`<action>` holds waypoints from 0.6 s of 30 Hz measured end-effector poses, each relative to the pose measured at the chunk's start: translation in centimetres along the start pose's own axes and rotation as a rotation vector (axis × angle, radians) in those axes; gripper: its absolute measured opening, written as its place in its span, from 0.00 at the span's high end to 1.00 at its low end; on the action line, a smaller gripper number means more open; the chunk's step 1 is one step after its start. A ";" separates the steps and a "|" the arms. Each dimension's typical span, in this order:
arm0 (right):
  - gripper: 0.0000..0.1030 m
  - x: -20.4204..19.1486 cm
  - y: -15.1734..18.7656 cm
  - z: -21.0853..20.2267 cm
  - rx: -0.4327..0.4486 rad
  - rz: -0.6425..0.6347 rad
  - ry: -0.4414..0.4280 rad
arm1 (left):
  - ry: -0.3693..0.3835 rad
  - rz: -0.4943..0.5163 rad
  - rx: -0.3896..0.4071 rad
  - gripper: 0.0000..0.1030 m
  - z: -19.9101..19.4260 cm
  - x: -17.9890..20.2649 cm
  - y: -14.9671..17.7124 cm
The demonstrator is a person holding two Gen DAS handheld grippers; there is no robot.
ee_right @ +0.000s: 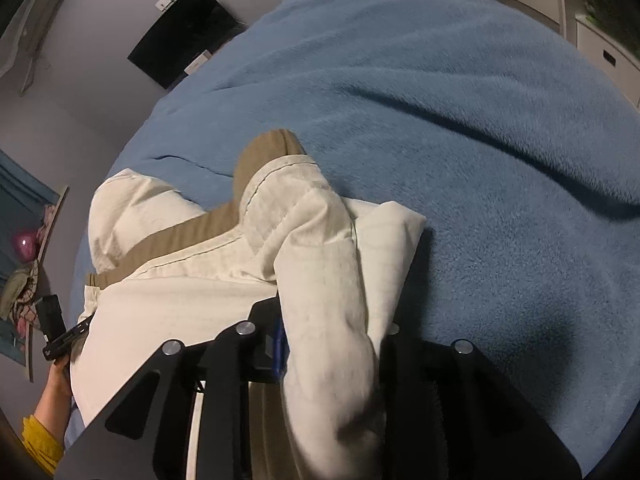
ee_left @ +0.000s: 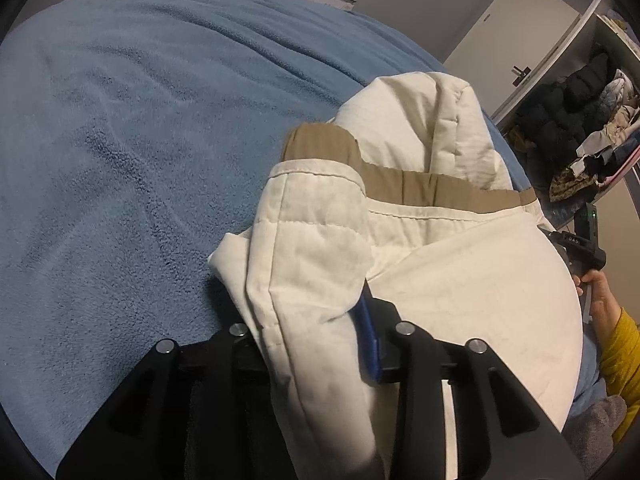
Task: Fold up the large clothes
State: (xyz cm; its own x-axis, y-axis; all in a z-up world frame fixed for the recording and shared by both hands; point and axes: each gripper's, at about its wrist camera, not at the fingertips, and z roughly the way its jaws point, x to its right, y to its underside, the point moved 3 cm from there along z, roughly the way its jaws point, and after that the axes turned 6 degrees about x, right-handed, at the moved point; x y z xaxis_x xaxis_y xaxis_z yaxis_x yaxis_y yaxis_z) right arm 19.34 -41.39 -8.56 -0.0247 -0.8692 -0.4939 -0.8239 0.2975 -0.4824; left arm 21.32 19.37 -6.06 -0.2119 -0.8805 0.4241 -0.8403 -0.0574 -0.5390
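Item: cream padded garment [ee_left: 440,280], tan-lined at the collar, lying in a partly folded heap on a bed under a blue fleece blanket [ee_left: 140,140].

Location: near edge of the bed, in front of the person; a yellow sleeve [ee_left: 624,356] shows at the side.

Left gripper [ee_left: 316,344]: 1 fold of cream cloth lies between the jaws; whether the pads press on it cannot be told.

Right gripper [ee_right: 332,344]: the same, 1 thick fold running through the jaws and hiding the pads; grip cannot be told.

Step in hand, as judged: laying down a fold, both corners brought low to the blanket.

Next move, as judged: let both folds drop free, draw the 2 grippers back clear of the cloth, then take new edges for the following fold. Risk: cloth snagging on a pad and dragging the fold open.
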 end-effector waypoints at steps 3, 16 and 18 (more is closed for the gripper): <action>0.71 -0.1 -0.1 0.1 -0.002 -0.001 0.012 | 0.001 0.007 0.015 0.64 -0.7 0.0 0.1; 0.32 -9.6 0.2 -9.9 0.282 -0.309 0.349 | -0.324 -0.031 0.251 0.08 -8.5 1.0 -1.0; 0.26 -12.0 1.1 -12.6 0.317 -0.321 0.283 | -0.315 -0.025 0.294 0.08 -10.1 2.9 -1.3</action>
State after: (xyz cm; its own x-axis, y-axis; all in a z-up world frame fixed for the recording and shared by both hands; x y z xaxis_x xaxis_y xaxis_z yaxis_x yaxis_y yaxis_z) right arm 11.63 -35.64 5.92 0.0124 -0.9957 -0.0922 -0.6051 0.0660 -0.7934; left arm 16.73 21.62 3.19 0.0073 -0.9752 0.2212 -0.6559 -0.1716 -0.7350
